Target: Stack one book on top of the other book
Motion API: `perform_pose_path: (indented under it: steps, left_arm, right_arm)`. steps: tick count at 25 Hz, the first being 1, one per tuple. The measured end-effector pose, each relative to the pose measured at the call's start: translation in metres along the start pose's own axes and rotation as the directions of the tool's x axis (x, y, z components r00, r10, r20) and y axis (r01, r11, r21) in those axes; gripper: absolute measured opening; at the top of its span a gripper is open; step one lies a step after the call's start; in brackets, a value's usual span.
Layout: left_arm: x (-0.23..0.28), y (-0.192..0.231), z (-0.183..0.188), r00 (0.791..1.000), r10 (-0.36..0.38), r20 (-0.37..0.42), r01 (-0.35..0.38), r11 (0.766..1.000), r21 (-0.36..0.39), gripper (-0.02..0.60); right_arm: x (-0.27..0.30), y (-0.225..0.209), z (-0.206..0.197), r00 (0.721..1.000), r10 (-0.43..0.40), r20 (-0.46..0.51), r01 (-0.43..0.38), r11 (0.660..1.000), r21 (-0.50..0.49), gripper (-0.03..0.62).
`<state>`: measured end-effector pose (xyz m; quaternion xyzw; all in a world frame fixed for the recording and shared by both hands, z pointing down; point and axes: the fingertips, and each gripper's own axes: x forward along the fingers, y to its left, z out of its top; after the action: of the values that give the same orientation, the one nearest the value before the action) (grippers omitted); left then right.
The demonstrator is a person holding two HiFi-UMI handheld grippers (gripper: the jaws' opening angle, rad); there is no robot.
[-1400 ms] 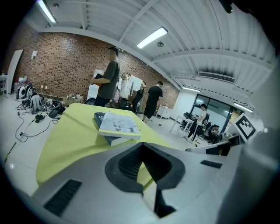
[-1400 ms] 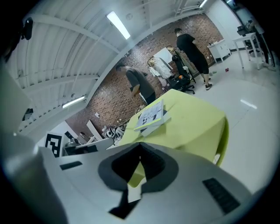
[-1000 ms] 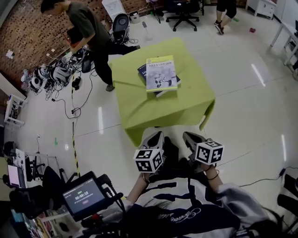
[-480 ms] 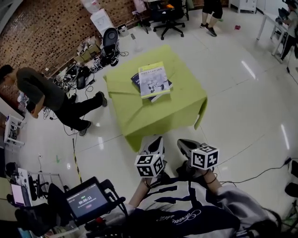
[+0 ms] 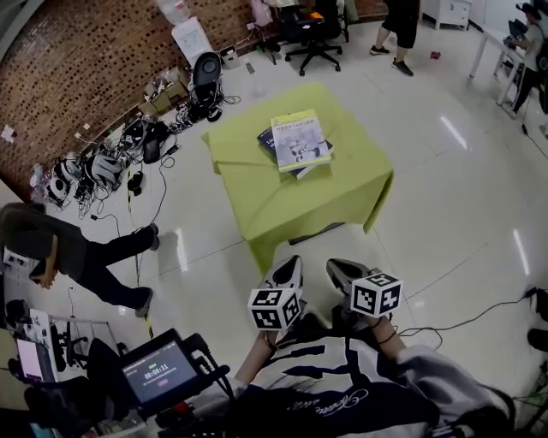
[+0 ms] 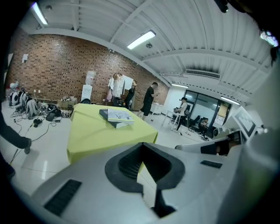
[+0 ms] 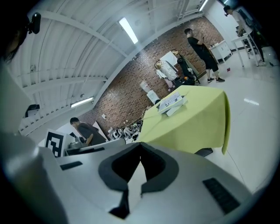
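Left gripper (image 6: 141, 145): jaws clenched tip to tip, empty, touching no object. Right gripper (image 7: 140, 144): same finding, jaws pressed together and gripping nothing. I hold both side by side close to my body, over bare floor, pointing toward the table (image 5: 291, 201) and well apart from it. Count of grippers: two, each with one marker cube. Count of books: two. Both are on the green cloth of that one table, around its middle. The light-covered book (image 5: 299, 139) lies flat on top of the dark book (image 5: 268, 139), slightly skewed, so the dark cover shows past its left edge and again at its near corner. Other people I can count with certainty in the head view: two, one bent over (image 5: 47, 244) on the floor to the left, one standing (image 5: 401, 19) beyond the table. One office chair (image 5: 315, 21) stands near that second person.
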<state>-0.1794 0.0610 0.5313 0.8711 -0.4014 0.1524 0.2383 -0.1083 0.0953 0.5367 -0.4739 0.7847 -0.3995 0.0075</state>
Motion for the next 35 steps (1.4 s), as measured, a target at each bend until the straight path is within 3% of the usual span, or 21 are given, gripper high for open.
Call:
perform_pose_path:
  steps: [6, 13, 22, 35]
  left_arm:
    - [-0.059, 0.021, -0.002, 0.999, -0.052, -0.008, 0.052, 0.999, 0.014, 0.003]
    - [-0.081, 0.047, -0.004, 0.998, -0.065, 0.004, 0.065, 0.998, 0.016, 0.003]
    - [-0.088, 0.081, -0.001, 0.998, -0.068, 0.009, 0.068, 0.998, 0.009, 0.003]
    - [-0.087, 0.080, -0.005, 0.996, -0.085, 0.015, 0.085, 0.996, 0.001, 0.003]
  right_arm:
    - [0.003, 0.063, -0.027, 0.999, -0.036, 0.015, 0.036, 0.999, 0.007, -0.008]
    - [0.016, 0.087, -0.042, 0.998, -0.051, 0.027, 0.051, 0.999, 0.006, -0.008]
    - [0.043, 0.099, -0.047, 0.997, -0.071, 0.027, 0.071, 0.997, 0.005, -0.008]
    - [0.040, 0.097, -0.053, 0.995, -0.099, 0.023, 0.099, 0.995, -0.003, -0.008]
